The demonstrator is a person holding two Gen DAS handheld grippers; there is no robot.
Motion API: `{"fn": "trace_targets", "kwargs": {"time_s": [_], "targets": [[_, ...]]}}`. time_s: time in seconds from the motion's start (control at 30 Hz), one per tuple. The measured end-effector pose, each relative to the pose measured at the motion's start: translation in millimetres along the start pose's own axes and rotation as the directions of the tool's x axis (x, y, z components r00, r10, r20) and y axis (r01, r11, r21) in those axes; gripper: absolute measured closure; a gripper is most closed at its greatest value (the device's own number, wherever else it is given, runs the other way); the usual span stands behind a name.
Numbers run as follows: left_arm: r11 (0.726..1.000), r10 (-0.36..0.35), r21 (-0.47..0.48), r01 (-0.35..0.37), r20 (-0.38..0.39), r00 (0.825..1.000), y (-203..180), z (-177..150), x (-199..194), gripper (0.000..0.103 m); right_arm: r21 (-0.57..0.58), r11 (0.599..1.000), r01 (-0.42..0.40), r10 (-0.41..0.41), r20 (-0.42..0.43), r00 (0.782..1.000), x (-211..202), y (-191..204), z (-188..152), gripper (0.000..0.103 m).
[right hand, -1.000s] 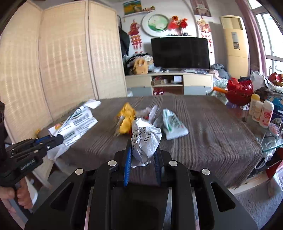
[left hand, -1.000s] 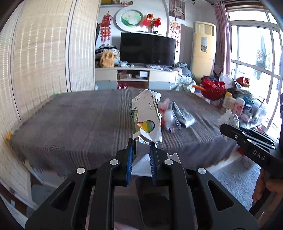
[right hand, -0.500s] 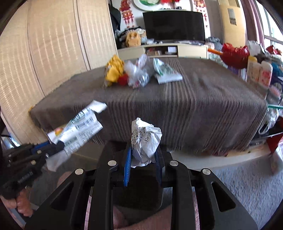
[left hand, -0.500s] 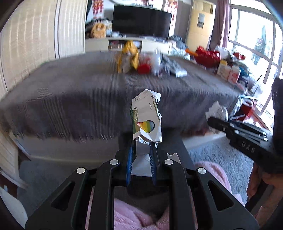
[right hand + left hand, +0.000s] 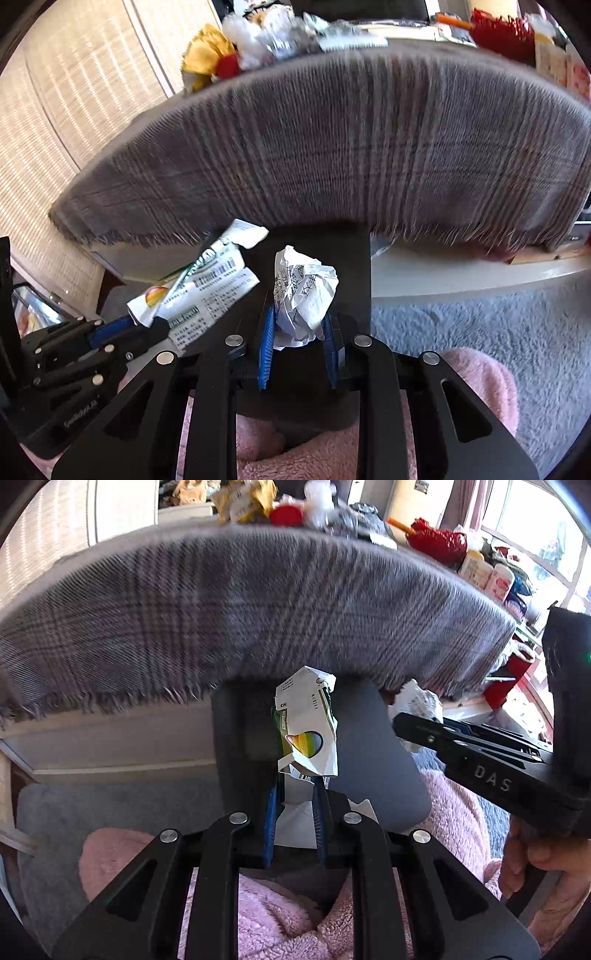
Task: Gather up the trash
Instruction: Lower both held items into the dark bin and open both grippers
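Left gripper [image 5: 293, 805] clamps a flattened white printed carton [image 5: 308, 723]; right gripper [image 5: 297, 332] pinches a crumpled white paper ball [image 5: 304, 291]. A dark bin [image 5: 347, 266] sits at twelve o'clock under both.

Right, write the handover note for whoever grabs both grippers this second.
Left gripper: shut on a flattened white carton.
Right gripper: shut on a crumpled paper ball.
Both point down at a dark bin standing in front of the blanket-covered table, between pink fleece knees.
Done: two pieces picked up, neither dropped yet.
Left: release both into the bin, then fetch the pile at the table's far edge: yellow wrapper, red piece, clear plastic wrappers.
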State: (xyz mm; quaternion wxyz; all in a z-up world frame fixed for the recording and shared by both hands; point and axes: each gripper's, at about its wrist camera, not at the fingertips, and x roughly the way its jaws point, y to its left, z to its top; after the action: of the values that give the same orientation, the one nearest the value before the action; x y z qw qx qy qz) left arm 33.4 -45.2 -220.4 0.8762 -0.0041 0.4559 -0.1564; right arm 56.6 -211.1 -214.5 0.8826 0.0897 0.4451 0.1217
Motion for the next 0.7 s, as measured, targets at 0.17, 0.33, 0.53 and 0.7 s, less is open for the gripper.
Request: {"fn": "trace_targets", "kwargs": {"time_s": [0.17, 0.33, 0.53, 0.7], "targets": [[1.0, -0.007, 0.005, 0.007, -0.028, 1.0, -2, -2, 14, 0.087, 0.003, 1.0, -0.002, 0.002, -0.015, 1.0, 9, 1, -1, 0.078], [1.0, -0.014, -0.001, 0.014, -0.044, 0.999, -3, -1, 21, 0.086, 0.007, 1.0, -0.009, 0.009, -0.014, 1.0, 12, 0, 2, 0.076], [1.0, -0.007, -0.01, 0.007, -0.052, 0.999, -3, 0, 22, 0.071, 0.026, 1.0, 0.006, -0.006, 0.009, 1.0, 10, -1, 3, 0.038], [1.0, 0.024, 0.004, -0.024, -0.011, 1.0, 0, 1, 8, 0.034, 0.054, 0.998, 0.037, -0.038, 0.032, 0.999, 2, -9, 6, 0.013]]}}
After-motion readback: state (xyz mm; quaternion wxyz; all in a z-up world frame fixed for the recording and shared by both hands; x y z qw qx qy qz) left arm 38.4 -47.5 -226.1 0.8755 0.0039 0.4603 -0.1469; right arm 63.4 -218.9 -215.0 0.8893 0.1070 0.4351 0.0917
